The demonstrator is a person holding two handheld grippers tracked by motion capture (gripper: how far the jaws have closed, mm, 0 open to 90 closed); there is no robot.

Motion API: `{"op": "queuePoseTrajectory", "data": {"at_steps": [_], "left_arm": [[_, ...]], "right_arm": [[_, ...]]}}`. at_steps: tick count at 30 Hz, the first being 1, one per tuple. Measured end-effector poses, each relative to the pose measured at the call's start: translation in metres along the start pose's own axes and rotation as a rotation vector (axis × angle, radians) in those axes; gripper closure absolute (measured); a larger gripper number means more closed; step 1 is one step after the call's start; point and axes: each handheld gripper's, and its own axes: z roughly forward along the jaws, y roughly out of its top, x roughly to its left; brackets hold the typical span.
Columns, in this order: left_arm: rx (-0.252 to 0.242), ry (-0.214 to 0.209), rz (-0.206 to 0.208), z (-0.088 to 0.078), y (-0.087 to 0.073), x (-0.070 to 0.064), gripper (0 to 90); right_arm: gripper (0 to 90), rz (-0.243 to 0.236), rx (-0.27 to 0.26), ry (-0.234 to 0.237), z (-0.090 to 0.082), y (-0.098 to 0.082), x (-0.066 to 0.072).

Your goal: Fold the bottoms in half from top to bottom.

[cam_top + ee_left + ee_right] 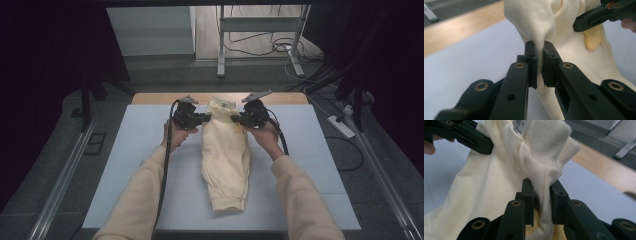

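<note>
both claws pinch cream garment aloft.

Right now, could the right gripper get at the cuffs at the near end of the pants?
Probably not yet: the right gripper is shut on the waistband at the far end, so it must let go first; the cuffs lie uncovered.

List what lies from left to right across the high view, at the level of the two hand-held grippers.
Bare white table top → left hand-held gripper → cream garment, pinched at its upper end from both sides → right hand-held gripper → bare white table top again → white power strip on the floor.
</note>
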Motion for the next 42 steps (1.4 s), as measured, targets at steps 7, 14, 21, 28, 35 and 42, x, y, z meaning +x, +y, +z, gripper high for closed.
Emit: {"op": "queuePoseTrajectory", "data": {"at_steps": [7, 14, 21, 28, 35, 42], "left_arm": [[-0.011, 0.015, 0.021, -0.011, 0.008, -0.002, 83.4], [0.001, 0.004, -0.005, -0.002, -0.004, 0.0, 83.6], [-0.021, 0.025, 0.015, -0.008, 0.015, 0.004, 83.7], [-0.083, 0.073, 0.056, -0.029, 0.046, 0.003, 83.6], [-0.063, 0.054, 0.041, -0.02, 0.029, 0.001, 83.4], [-0.042, 0.039, 0.025, -0.01, 0.016, 0.003, 83.3]], "right_arm": [[75.8, -0.024, -0.05, -0.024, -0.01, 0.018, 0.003], [75.9, 0.003, -0.018, -0.018, 0.001, 0.004, 0.003], [76.1, -0.007, -0.029, -0.036, 0.0, 0.016, -0.004], [76.1, -0.057, -0.108, -0.09, -0.02, 0.059, -0.007], [76.0, -0.043, -0.102, -0.086, -0.013, 0.045, -0.008], [75.9, -0.05, -0.075, -0.082, -0.002, 0.031, -0.007]]}}
